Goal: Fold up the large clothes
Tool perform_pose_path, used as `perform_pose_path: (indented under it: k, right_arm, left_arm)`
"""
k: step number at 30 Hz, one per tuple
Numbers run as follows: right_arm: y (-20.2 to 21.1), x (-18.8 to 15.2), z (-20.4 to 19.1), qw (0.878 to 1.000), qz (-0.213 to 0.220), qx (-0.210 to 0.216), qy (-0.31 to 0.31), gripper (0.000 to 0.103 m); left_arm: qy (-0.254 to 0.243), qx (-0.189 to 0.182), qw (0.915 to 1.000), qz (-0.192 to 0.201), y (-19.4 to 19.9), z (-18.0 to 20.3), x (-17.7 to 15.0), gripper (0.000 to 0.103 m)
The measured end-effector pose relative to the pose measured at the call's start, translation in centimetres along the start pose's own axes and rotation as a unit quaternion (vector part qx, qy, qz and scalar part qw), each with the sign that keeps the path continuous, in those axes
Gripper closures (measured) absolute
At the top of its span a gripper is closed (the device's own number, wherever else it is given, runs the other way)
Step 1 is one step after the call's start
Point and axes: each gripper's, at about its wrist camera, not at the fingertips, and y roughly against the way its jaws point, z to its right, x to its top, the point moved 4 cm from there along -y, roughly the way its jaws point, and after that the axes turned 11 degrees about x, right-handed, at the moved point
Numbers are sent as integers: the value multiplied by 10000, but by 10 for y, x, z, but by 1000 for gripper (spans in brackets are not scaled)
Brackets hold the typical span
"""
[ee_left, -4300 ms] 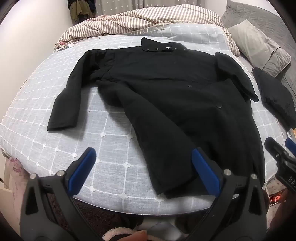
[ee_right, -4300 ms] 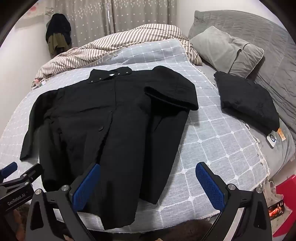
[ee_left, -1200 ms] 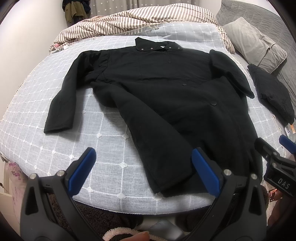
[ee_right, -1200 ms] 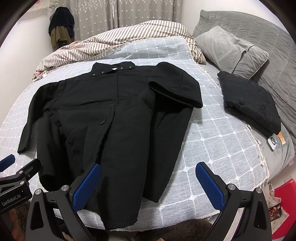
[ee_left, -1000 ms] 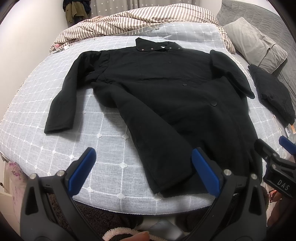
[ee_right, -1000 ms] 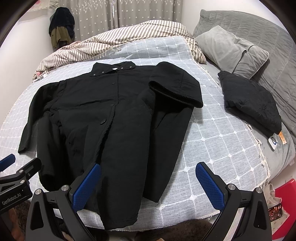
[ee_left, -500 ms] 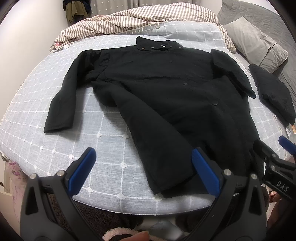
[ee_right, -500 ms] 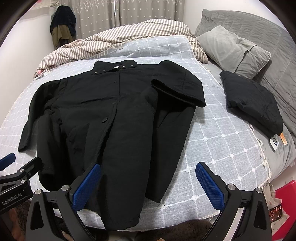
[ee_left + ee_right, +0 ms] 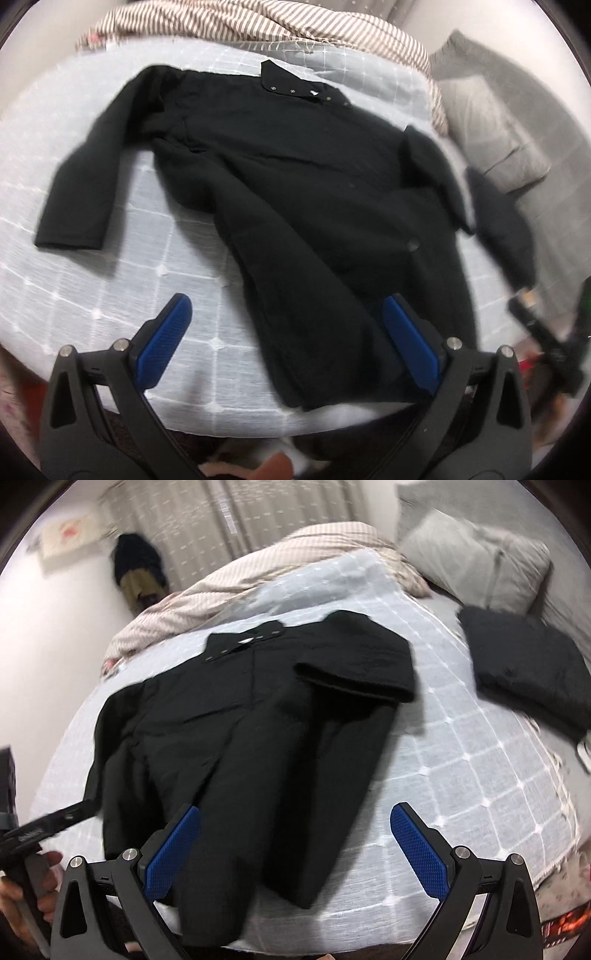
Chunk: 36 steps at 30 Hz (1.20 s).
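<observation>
A pale blue bed cover with a white grid pattern point(image 9: 155, 254) carries the long black woollen coat point(image 9: 295, 192), spread front-up across its middle, hem at the near edge, one sleeve folded over the chest. A folded dark garment point(image 9: 528, 668) lies near the right edge. Both views have blurred and tilted since half a second ago. The left gripper point(image 9: 291, 339) and right gripper point(image 9: 295, 853) hang spread wide, blue ribbed pads grasping nothing.
</observation>
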Motion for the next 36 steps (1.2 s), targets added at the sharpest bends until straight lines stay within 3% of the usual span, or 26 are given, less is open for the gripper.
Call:
perform_pose_path:
  k: [3,6,11,15,21,24,27,28,30,31,32,33,35,36]
  right_arm:
    - [-2,6,26,9988,-152,239,-411,0]
    - [-11,8,46,9965,-171,320,-754,0]
    - [-42,-2,67,9876,-407,655,-1370,0]
    - [-65,-12,78,9852,-590,281,-1582,1]
    - [-101,-22,71,9806,-920,302,-1702,3]
    - [-117,-27,62,9787,-1088,450,-1684,16]
    - [-128,-34,51,9770,-1230,562,-1646,23]
    - [-129,-34,49,9782,-1231,524,-1586,29]
    - [-128,-33,47,9774,-1267,641,-1564,58]
    - [-128,-32,49,9741,-1316,836,-1638,79]
    - [-126,-32,50,9715,-1320,968,-1712,85]
    - [-123,-31,53,9717,-1271,974,-1735,90]
    - [-111,-28,57,9723,-1105,1049,-1773,94]
    - [-105,-26,58,9735,-1027,1042,-1759,95]
  left_arm:
    - [219,-575,9979,-196,-3,0,8,0]
    - [173,-751,9965,-332,-12,11,13,0]
    - [-67,-673,9959,-602,-34,33,13,3]
    - [-181,-359,9966,-724,-50,37,15,3]
    - [-241,-133,9956,-897,-63,35,10,8]
    - [-263,-243,9943,-1006,-65,35,1,9]
    - [-289,-273,9929,-1118,-68,33,-6,21]
    - [-316,-256,9929,-1120,-67,32,-8,27]
    - [-336,-243,9932,-1083,-65,30,-10,38]
    - [-339,-218,9937,-1041,-63,27,-11,50]
    - [-327,-181,9945,-978,-60,22,-11,61]
    - [-300,-182,9950,-938,-56,19,-12,65]
    - [-244,-240,9955,-888,-50,11,-13,82]
    - [-216,-264,9957,-858,-47,7,-12,84]
